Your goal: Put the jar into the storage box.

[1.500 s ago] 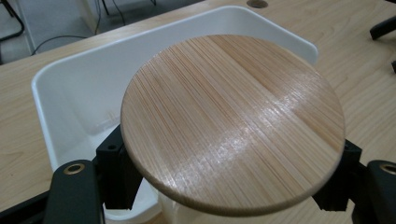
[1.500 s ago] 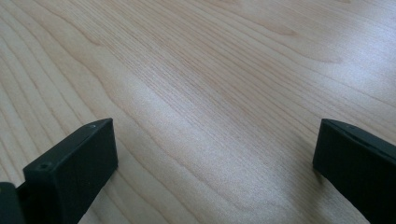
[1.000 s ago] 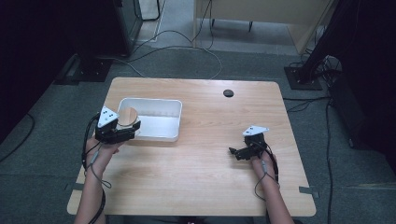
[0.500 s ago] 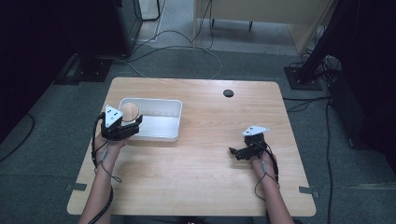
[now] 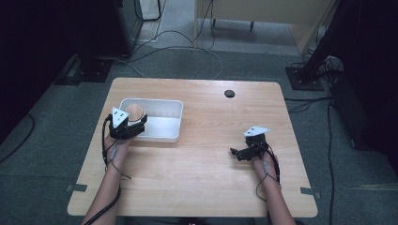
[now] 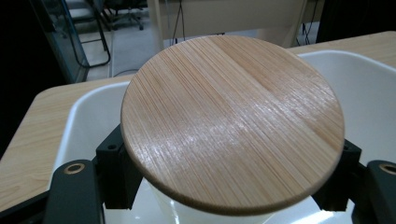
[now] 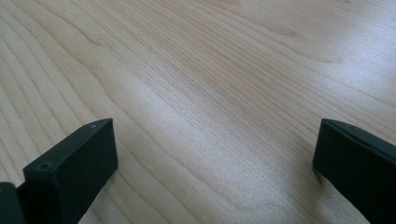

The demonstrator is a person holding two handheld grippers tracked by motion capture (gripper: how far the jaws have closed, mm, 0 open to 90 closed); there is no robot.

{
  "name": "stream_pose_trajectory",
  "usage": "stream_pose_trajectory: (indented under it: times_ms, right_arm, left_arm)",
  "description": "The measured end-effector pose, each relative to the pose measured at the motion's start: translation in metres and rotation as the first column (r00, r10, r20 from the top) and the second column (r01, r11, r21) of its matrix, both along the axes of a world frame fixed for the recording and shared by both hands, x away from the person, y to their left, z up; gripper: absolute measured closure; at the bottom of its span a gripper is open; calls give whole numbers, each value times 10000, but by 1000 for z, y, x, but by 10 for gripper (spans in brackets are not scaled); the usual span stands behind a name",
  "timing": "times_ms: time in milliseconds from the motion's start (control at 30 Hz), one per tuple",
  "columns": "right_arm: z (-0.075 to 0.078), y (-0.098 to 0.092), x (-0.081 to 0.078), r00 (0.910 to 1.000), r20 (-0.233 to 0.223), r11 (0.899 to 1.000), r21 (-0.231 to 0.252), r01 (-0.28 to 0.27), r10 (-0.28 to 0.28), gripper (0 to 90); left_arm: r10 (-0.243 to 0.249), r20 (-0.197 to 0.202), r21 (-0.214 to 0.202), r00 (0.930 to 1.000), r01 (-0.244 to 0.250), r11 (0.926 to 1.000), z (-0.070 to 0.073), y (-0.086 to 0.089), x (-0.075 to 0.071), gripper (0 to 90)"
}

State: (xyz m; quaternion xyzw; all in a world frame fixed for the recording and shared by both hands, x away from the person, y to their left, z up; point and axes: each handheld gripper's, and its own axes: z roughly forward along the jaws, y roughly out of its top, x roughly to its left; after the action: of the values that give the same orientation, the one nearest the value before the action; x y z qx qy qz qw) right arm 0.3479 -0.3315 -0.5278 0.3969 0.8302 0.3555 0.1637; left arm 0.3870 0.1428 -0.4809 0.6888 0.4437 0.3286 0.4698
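A white container with a round wooden lid sits between the jaws of my left gripper, which is shut on its white body. The container is held inside the left end of a white rectangular tub on the wooden table. My right gripper rests low over the table's right half, jaws wide open and pointing left, with bare wood between them.
A small black round object lies near the table's far edge. Cables run across the grey floor behind the table. Dark equipment stands at the left and right sides beyond the table.
My left gripper has carried the lidded container forward and down into the left end of the tub. The right gripper has stayed still.
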Motion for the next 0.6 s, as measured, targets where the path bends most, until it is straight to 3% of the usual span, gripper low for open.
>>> stream_pose_trajectory:
  times_ms: [167,200,367,600]
  right_arm:
    - [0,0,0,10000,2,10000,-4,-7,7,0]
    - [0,0,0,10000,-1,10000,-1,-1,1,0]
    - [0,0,0,10000,0,10000,-1,-2,2,0]
    - [0,0,0,10000,-2,10000,-1,-3,3,0]
  left_arm:
    - [-169,-164,222,9997,172,9996,-6,-4,3,259]
    - [-286,-439,519,9986,309,9982,-10,-8,6,258]
    - [-281,-534,556,9982,311,9980,-11,-8,6,258]
    - [-296,-1051,532,9940,353,9980,-16,-8,10,258]
